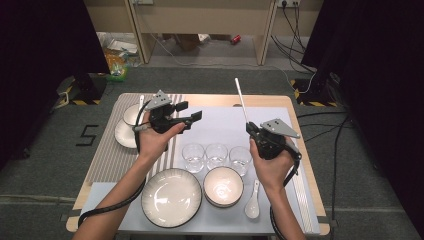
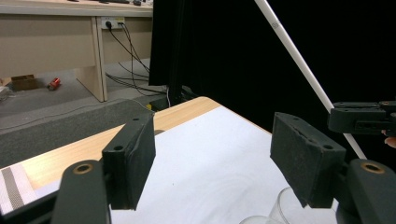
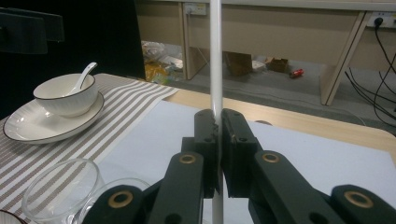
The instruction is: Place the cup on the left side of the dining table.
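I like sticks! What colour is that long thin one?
White; the long thin stick shows best in the right gripper view.

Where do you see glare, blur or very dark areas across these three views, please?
High view: lamp glare on the large plate and small bowl, black curtains at both sides. Left gripper view: left tool pads sharp, background nearly black. Right gripper view: near glass soft; white stick bright against the backdrop.

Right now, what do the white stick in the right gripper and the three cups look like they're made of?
The stick looks like smooth white plastic or glazed ceramic, plain with a slight sheen. The three cups look like clear glass: the white mat shows through them.
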The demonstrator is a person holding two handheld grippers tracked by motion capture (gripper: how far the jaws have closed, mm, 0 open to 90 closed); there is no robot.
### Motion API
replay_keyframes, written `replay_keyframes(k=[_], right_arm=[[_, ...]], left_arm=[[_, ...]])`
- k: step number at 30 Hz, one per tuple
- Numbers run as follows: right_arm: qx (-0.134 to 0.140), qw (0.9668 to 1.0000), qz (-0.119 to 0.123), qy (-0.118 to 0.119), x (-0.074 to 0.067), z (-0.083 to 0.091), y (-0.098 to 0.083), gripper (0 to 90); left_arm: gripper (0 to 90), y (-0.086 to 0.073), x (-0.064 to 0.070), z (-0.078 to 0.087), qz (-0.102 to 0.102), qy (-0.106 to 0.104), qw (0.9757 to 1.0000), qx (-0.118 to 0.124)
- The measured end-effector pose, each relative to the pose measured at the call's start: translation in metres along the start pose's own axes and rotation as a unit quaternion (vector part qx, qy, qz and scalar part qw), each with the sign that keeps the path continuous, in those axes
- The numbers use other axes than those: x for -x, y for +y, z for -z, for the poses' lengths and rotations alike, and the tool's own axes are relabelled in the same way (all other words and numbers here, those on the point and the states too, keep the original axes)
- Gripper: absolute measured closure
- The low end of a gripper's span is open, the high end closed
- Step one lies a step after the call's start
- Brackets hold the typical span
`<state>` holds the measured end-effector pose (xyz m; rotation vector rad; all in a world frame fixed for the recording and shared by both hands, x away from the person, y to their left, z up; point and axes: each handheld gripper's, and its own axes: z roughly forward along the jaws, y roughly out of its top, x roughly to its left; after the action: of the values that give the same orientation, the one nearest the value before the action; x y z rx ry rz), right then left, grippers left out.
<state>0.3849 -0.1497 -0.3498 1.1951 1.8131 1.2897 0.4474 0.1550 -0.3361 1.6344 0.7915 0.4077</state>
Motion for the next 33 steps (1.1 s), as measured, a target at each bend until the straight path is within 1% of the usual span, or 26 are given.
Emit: replay_keyframes(k=[3, 5, 8, 12, 18, 21, 29, 33], right_arm=[[0.000, 1.0000, -0.001, 0.002, -0.002, 0.000, 0.000, 85.9], [0.001, 1.0000, 0.002, 0.003, -0.002, -0.001, 0.001, 85.9], [0.001, 1.0000, -0.001, 0.005, -0.004, -0.001, 0.001, 85.9], [0.001, 1.0000, 0.008, 0.005, -0.005, -0.003, 0.001, 85.9], [-0.003, 0.9999, 0.006, 0.008, -0.009, -0.004, 0.001, 85.9], [-0.001, 0.9999, 0.013, 0.008, -0.009, -0.005, 0.002, 85.9], [0.000, 0.9998, 0.015, 0.014, -0.015, -0.008, 0.003, 85.9], [-0.001, 0.9997, 0.012, 0.019, -0.018, -0.009, 0.003, 85.8]], left_arm=[[30.2, 0.001, 0.002, -0.002, -0.002, -0.002, 1.0000, -0.001], [30.3, 0.002, 0.003, -0.003, -0.003, -0.003, 1.0000, -0.002], [30.2, 0.002, 0.004, -0.004, -0.003, -0.005, 1.0000, -0.002], [30.2, 0.004, 0.006, -0.006, -0.004, -0.008, 1.0000, -0.003], [30.3, 0.004, 0.007, -0.008, -0.005, -0.010, 0.9999, -0.002], [30.2, 0.005, 0.008, -0.008, -0.004, -0.011, 0.9999, -0.001], [30.2, 0.006, 0.009, -0.009, -0.003, -0.015, 0.9999, -0.001], [30.2, 0.008, 0.010, -0.011, -0.004, -0.016, 0.9999, -0.002]])
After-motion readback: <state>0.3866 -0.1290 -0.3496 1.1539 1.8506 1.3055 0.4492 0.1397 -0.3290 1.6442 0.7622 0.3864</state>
